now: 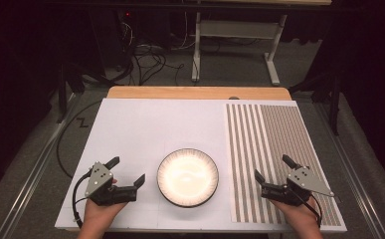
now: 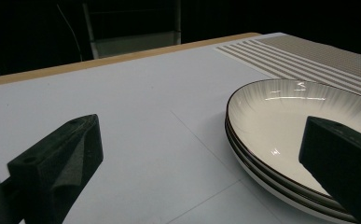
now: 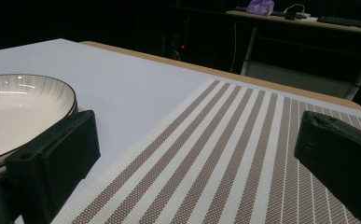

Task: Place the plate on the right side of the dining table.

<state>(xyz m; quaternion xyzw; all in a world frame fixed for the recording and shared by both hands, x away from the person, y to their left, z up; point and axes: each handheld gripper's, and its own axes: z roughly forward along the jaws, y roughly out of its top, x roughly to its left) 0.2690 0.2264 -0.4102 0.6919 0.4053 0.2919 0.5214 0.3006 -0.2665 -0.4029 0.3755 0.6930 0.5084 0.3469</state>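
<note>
Centrally, stacked round glossy ribbed plates [image 1: 187, 177] (dark-rimmed) between wide-open, empty left tongs [image 1: 129, 171] and right tongs [image 1: 273, 169].

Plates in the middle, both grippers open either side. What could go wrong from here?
1. The plates look like a stack of two, going by the doubled rim in the left gripper view. A grab at the edge may lift only the top one or slide it off.
2. The rims look glossy and thin, so the open left gripper could slip on them.
3. The right gripper sits over the striped placemat; a low sweep toward the plates might snag its edge.
</note>
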